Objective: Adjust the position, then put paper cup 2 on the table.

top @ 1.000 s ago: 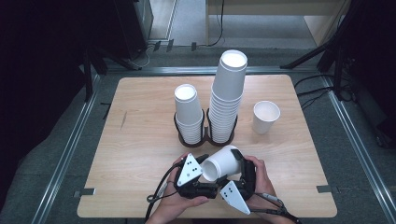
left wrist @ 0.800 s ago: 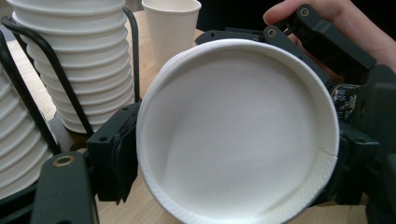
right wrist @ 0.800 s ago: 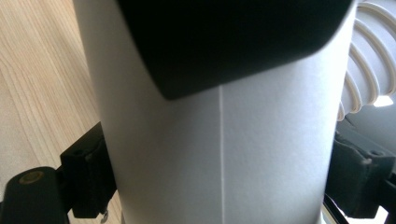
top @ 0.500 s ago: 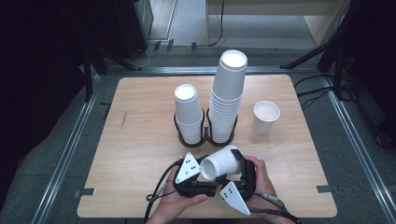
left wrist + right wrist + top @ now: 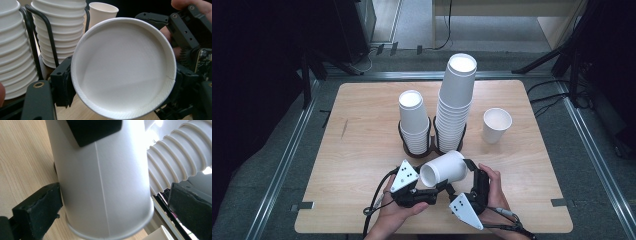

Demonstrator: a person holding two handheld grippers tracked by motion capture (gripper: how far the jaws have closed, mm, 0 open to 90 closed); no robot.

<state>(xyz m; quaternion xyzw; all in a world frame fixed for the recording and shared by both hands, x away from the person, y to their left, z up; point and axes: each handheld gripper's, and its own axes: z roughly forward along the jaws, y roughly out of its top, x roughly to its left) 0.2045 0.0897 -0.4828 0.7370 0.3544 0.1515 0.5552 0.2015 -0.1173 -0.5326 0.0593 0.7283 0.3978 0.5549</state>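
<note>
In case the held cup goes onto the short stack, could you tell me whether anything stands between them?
Nothing visible does: only bare table lies between the cup and the short stack behind it.

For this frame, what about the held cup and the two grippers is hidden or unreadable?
- High view: the left gripper pads sit under the held paper cup, so their contact is hidden.
- Left gripper view: the cup's mouth covers its outer wall and most of the right gripper.
- Right gripper view: the cup's rim is cut off by the top edge; the right jaw stands clear of the cup wall, the left one touches or nearly touches it, undecidable.
</note>
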